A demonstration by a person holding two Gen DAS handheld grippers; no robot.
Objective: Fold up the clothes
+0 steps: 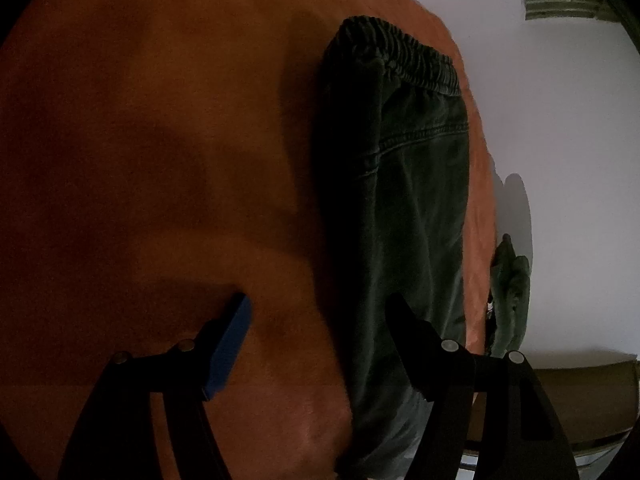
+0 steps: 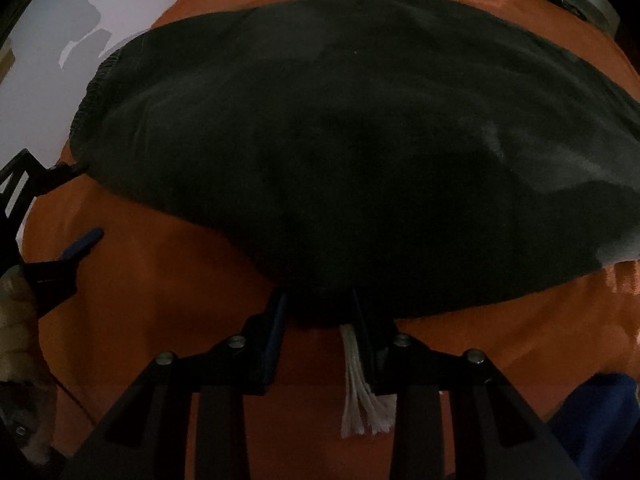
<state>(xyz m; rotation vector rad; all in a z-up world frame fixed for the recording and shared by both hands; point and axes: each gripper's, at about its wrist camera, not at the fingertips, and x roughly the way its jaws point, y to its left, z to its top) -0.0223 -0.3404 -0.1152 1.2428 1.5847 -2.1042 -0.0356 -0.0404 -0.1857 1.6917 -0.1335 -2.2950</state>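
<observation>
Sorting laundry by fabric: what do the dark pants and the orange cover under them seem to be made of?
Pants: likely washed cotton or denim-like weave, matte dark green-black; visible stitched seams and a gathered elastic waistband. A white drawstring looks like frayed cotton cord. Cover: soft matte cloth with a fuzzy edge, perhaps fleece or brushed fabric; dim light leaves that open.

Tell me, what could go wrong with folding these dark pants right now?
The right tongs pinch only the edge of the dark pants, so the cloth might slip out. The white drawstring dangles beside one finger and could snag. The left tongs are open, holding nothing, so the fold could go crooked.
</observation>
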